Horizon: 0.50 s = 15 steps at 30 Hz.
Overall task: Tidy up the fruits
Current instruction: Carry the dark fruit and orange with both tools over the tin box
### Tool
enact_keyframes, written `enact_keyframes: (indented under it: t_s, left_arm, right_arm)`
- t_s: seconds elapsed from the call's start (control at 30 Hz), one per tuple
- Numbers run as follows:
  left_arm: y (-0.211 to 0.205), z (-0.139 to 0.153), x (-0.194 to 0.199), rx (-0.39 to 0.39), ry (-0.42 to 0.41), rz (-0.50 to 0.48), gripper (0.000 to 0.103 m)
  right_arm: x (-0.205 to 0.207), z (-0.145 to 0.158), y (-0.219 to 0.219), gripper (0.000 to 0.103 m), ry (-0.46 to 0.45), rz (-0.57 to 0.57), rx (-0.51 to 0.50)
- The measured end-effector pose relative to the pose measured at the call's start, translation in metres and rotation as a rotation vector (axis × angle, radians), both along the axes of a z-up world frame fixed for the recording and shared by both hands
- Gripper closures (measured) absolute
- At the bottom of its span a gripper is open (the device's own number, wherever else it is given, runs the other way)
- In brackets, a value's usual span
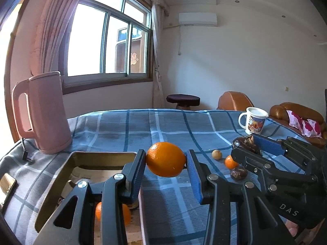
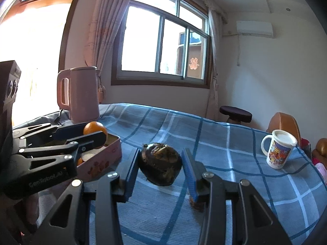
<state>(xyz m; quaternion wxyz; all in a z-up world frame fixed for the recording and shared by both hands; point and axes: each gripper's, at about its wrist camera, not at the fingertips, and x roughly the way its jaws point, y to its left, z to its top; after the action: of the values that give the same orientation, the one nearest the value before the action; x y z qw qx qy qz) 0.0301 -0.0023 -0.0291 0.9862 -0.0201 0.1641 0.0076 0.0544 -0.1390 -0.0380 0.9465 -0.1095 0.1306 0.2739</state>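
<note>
My left gripper (image 1: 166, 159) is shut on an orange (image 1: 166, 159), held in the air just right of a pink tin box (image 1: 61, 175). The box holds another small orange (image 1: 98, 211), partly hidden by the fingers. My right gripper (image 2: 160, 164) is shut on a dark brown mangosteen (image 2: 160, 164) above the cloth. From the left wrist that gripper (image 1: 251, 143) and its mangosteen (image 1: 244, 143) appear at the right. On the cloth lie a small orange (image 1: 231, 162), a tan round fruit (image 1: 216, 154) and a second dark fruit (image 1: 238, 173). The right wrist view shows the left gripper (image 2: 96, 132) over the box (image 2: 102, 157).
A pink kettle (image 1: 48, 114) stands at the back left of the blue checked tablecloth (image 1: 163, 126). A printed white mug (image 1: 254, 122) sits at the back right. A phone (image 1: 7, 185) lies near the left edge. Brown sofa and a stool stand behind the table.
</note>
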Motion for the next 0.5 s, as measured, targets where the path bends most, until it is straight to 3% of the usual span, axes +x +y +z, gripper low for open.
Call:
enact_keyframes:
  t_s: [0.5]
  left_arm:
    - [0.034,0.005,-0.019,0.003,-0.004,0.068,0.061]
  right_arm:
    - [-0.010,0.003,0.041,0.058,-0.005,0.095,-0.031]
